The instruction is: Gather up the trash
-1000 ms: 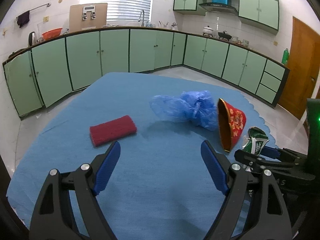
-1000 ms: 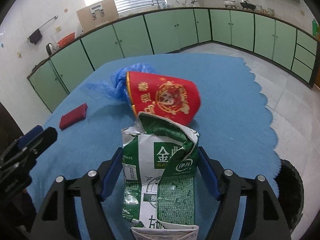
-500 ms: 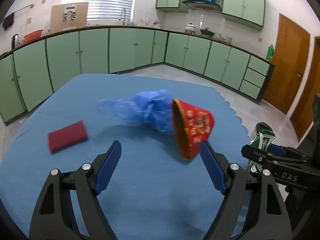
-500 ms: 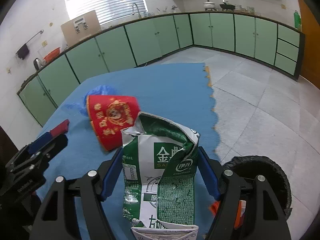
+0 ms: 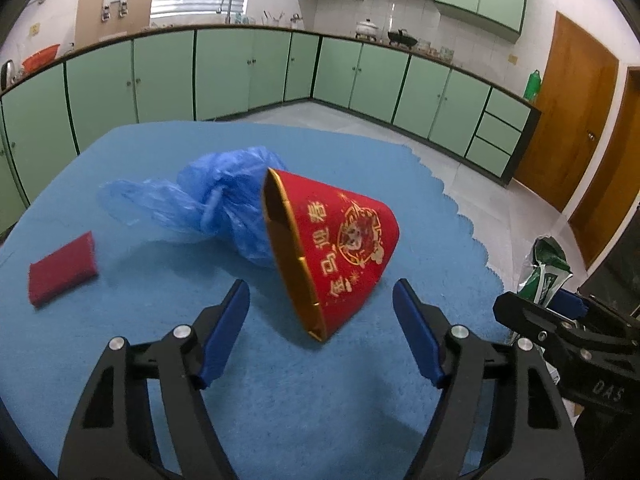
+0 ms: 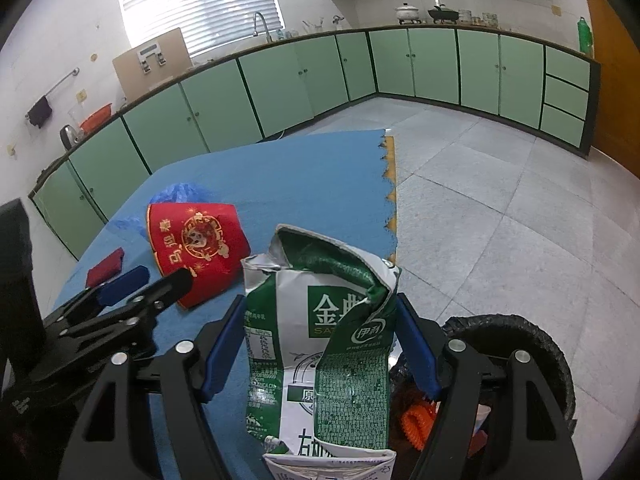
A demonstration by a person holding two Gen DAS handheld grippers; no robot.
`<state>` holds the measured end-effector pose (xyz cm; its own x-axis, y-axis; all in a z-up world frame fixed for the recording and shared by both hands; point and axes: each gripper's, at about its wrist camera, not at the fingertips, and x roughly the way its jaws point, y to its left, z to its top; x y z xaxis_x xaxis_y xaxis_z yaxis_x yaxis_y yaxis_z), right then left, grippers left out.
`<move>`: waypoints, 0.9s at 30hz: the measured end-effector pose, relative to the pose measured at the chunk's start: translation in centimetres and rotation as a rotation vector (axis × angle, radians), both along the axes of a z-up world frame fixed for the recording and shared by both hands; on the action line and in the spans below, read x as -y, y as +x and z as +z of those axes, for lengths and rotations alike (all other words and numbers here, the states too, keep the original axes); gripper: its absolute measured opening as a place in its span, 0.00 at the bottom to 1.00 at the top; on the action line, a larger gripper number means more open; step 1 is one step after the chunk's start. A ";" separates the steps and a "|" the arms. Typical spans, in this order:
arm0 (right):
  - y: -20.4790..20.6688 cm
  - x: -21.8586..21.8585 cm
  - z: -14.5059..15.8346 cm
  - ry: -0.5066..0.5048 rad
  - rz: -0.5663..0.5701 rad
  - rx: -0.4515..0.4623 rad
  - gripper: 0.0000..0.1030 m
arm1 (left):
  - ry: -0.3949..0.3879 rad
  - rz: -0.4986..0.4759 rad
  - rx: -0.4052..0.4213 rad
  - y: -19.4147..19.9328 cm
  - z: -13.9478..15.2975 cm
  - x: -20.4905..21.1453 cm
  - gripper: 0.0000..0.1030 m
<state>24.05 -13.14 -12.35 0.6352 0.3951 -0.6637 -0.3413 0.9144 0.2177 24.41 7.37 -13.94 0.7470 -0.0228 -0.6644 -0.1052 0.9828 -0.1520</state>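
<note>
A red paper bowl (image 5: pixel 344 240) with gold print lies on its side on the blue tablecloth (image 5: pixel 140 152). Its lower rim reaches between the fingers of my left gripper (image 5: pixel 320 292), whose jaws are closing but do not touch it. A crumpled blue plastic bag (image 5: pixel 224 200) lies just behind the bowl, and a dark red sponge (image 5: pixel 62 268) sits at the left. My right gripper (image 6: pixel 320 304) is shut on a torn green and white milk carton (image 6: pixel 320 340), held beyond the table's edge beside a black-lined trash bin (image 6: pixel 520 336).
The bin stands on the tiled floor (image 6: pixel 500 200) off the table's scalloped right edge and holds an orange item (image 6: pixel 416 420). Green cabinets (image 5: pixel 240 72) line the walls and a wooden door (image 5: pixel 576 120) stands at the right.
My left gripper has swung right and come up to the red bowl, its jaws narrowing. My right gripper has carried the carton off the table toward the bin.
</note>
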 end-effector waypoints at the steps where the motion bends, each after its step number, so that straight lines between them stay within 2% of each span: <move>1: 0.1 0.0 -0.1 0.002 0.001 -0.001 0.69 | -0.002 -0.003 -0.009 0.3 -0.2 0.0 0.66; 6: 0.3 0.0 -0.3 0.009 0.003 -0.006 0.69 | -0.024 -0.016 -0.067 1.6 -1.1 0.2 0.56; 8: 0.4 0.0 -0.4 0.008 0.004 -0.005 0.69 | -0.036 -0.021 -0.081 1.9 -1.4 0.1 0.50; 10: 0.4 0.1 -0.4 0.001 0.005 -0.004 0.69 | -0.043 -0.029 -0.087 1.9 -1.6 0.1 0.40; 12: 0.5 0.1 -0.6 -0.002 0.004 -0.009 0.69 | -0.045 -0.039 -0.091 2.1 -1.7 0.2 0.35; 19: 0.3 -0.3 -0.5 -0.023 0.013 0.007 0.69 | -0.023 -0.043 -0.041 1.2 -1.0 0.8 0.20; 27: -0.3 -0.1 0.5 -0.016 0.009 0.031 0.69 | -0.012 -0.045 0.009 -0.7 0.3 1.4 0.14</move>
